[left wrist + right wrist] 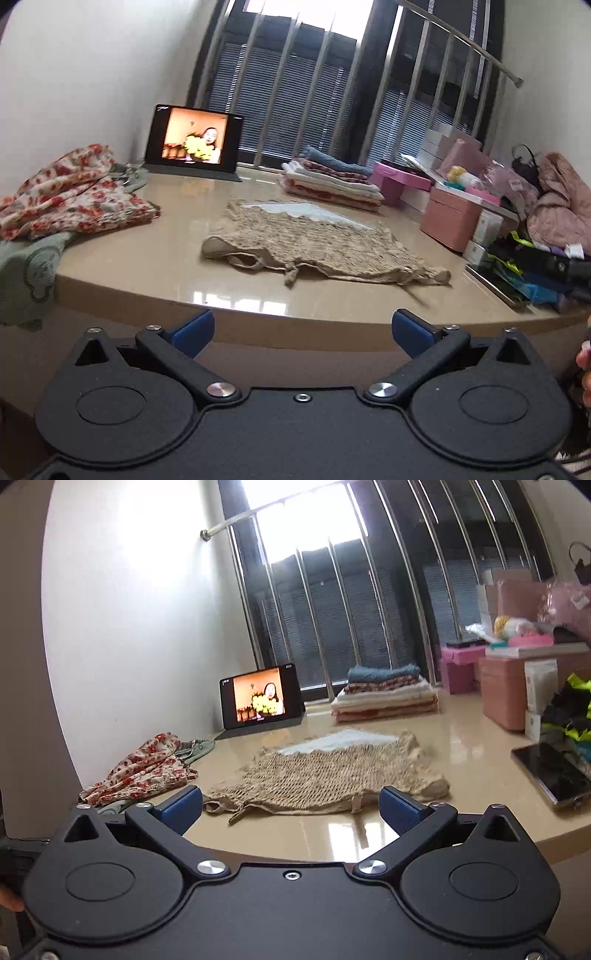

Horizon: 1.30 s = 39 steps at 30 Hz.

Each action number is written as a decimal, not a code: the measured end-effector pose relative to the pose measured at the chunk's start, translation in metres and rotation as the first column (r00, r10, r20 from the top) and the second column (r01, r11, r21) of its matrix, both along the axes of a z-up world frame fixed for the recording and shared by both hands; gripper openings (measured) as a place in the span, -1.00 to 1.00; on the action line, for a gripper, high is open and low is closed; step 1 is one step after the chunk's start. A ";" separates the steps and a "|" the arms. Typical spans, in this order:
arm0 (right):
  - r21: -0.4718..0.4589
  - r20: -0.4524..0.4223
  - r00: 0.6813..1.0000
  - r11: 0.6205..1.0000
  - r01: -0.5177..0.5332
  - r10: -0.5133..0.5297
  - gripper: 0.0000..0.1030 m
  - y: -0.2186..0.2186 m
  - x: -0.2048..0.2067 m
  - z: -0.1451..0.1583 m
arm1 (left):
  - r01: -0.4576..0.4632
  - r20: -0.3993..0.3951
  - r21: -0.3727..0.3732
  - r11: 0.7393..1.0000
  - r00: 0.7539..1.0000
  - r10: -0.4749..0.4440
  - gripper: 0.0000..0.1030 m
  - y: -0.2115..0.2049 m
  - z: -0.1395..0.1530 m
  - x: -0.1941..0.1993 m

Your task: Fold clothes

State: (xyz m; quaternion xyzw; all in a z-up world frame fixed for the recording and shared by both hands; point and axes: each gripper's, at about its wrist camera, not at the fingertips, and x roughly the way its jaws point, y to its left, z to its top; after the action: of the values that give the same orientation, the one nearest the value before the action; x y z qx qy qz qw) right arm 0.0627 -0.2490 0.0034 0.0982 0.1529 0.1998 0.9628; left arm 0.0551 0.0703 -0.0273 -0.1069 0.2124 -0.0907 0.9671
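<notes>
A beige knitted top (317,247) lies spread flat on the glossy beige table (155,266), straps toward me. It also shows in the right wrist view (325,779). My left gripper (303,332) is open and empty, held back in front of the table's near edge, short of the top. My right gripper (291,808) is open and empty, just over the near edge, close to the top's strap side. A floral garment (70,195) lies crumpled at the left, also in the right wrist view (144,771).
A stack of folded clothes (332,177) sits at the back by the window. A tablet (192,138) playing video stands back left. Pink boxes (450,218) and a clothes pile (532,258) crowd the right side. A phone (554,775) lies at right. A green cloth (26,273) hangs off the left edge.
</notes>
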 end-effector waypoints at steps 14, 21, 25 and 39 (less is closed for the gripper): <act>-0.130 -0.123 0.990 0.987 -0.092 0.076 0.99 0.047 0.029 -0.031 | -0.070 0.021 0.082 0.994 0.997 0.069 1.00 0.032 -0.009 0.030; -0.212 -0.131 0.986 0.968 -0.131 0.104 0.99 0.076 0.059 -0.036 | -0.062 -0.013 0.120 0.991 0.998 0.064 1.00 0.027 -0.015 0.054; -0.186 -0.183 0.970 0.963 -0.194 0.160 0.96 0.092 0.076 -0.037 | -0.051 -0.028 0.167 0.985 0.998 0.056 1.00 0.031 -0.009 0.075; -0.208 -0.245 0.900 0.887 -0.412 0.361 -0.44 0.184 0.148 -0.039 | 0.195 -0.010 0.430 0.882 0.977 -0.211 1.00 0.013 0.038 0.246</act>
State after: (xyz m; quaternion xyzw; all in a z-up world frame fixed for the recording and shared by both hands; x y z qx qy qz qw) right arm 0.2109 -0.0645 -0.0354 -0.0396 0.2895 0.3561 0.8876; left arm 0.3013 0.0829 0.0103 0.1326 0.2192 -0.1445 0.9558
